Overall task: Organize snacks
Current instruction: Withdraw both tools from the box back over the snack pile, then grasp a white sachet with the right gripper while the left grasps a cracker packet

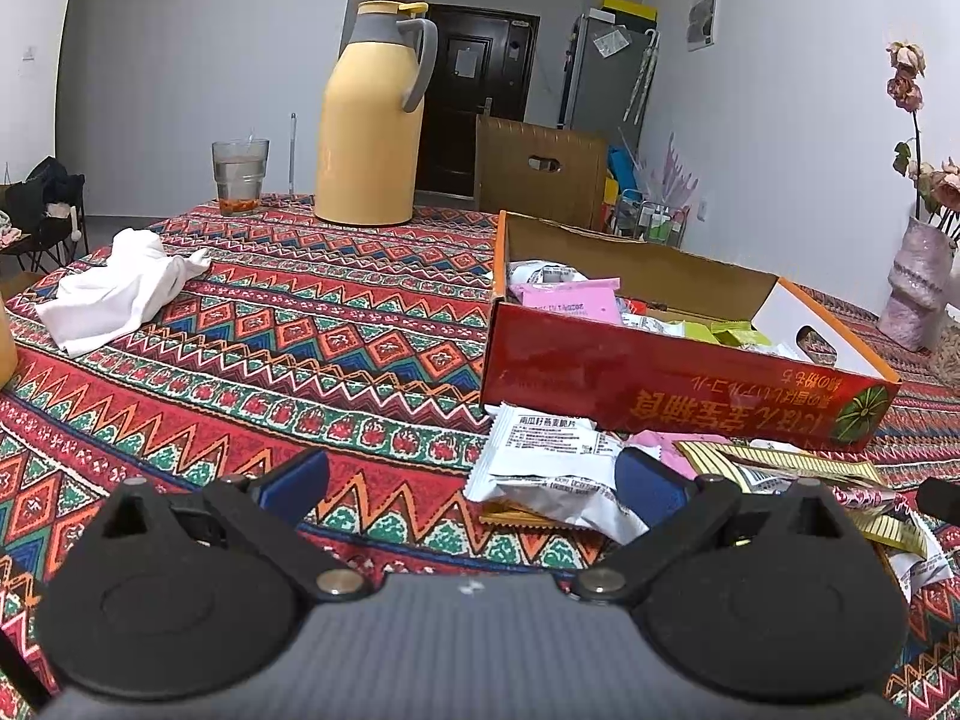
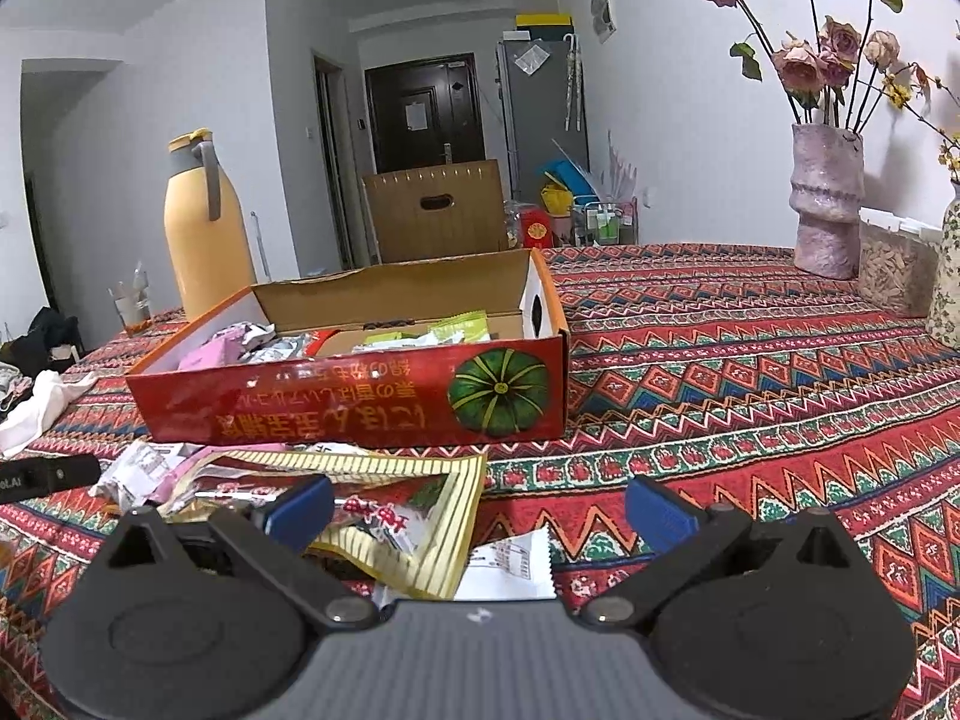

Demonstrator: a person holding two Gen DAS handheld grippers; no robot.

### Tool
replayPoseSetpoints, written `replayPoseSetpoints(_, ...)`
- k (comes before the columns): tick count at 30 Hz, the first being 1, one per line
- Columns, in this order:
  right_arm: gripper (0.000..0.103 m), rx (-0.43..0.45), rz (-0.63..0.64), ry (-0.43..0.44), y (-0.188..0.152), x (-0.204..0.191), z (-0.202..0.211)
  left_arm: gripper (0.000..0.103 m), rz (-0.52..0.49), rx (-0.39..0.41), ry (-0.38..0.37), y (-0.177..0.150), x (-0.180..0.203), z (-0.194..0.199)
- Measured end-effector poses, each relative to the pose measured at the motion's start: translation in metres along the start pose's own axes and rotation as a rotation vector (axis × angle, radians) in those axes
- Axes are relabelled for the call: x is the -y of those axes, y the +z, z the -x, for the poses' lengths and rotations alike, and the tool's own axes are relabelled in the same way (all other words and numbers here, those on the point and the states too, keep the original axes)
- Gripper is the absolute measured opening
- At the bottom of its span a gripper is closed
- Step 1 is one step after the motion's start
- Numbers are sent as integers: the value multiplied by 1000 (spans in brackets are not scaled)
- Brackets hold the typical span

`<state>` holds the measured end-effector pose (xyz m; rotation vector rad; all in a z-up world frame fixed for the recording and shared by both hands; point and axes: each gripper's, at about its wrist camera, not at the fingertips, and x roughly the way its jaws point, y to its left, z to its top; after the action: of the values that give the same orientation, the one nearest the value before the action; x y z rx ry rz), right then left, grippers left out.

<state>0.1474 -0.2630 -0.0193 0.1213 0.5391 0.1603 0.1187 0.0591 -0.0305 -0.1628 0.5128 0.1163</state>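
Note:
A red cardboard box [image 1: 660, 384] with a pumpkin picture [image 2: 360, 402] stands on the patterned tablecloth and holds several snack packets. More packets lie loose in front of it: a white one [image 1: 540, 456] and a red and yellow striped one [image 2: 408, 516]. My left gripper [image 1: 474, 480] is open just above the cloth, its right finger touching or just over the white packet. My right gripper [image 2: 480, 504] is open too, low over the striped packet, with the packet's right part lying between its fingers.
A yellow thermos jug [image 1: 372, 120] and a glass [image 1: 240, 177] stand at the table's far side. A white cloth [image 1: 114, 291] lies at the left. A pink vase of dried flowers [image 2: 825, 198] and a container [image 2: 894, 270] stand at the right.

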Motion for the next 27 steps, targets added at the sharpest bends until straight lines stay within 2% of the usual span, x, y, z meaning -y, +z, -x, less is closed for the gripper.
replayPoseSetpoints(9, 103, -22, 32, 11, 0, -8, -8, 103, 10, -5, 0, 0, -1, -1)
replayPoseSetpoints(19, 103, -128, 18, 0, -16, 0, -20, 103, 17, -4, -10, 0, -3, -1)
replayPoseSetpoints(21, 98, -140, 41, 8, -17, -3, -22, 103, 17, -7, -9, 0, -2, -1)
replayPoseSetpoints(23, 78, -161, 65, 10, -18, -7, -25, 103, 17, -8, -8, 0, -2, -1)
replayPoseSetpoints(27, 68, -151, 83, 8, -20, -9, -23, 103, 18, -14, -5, 0, -2, -2)
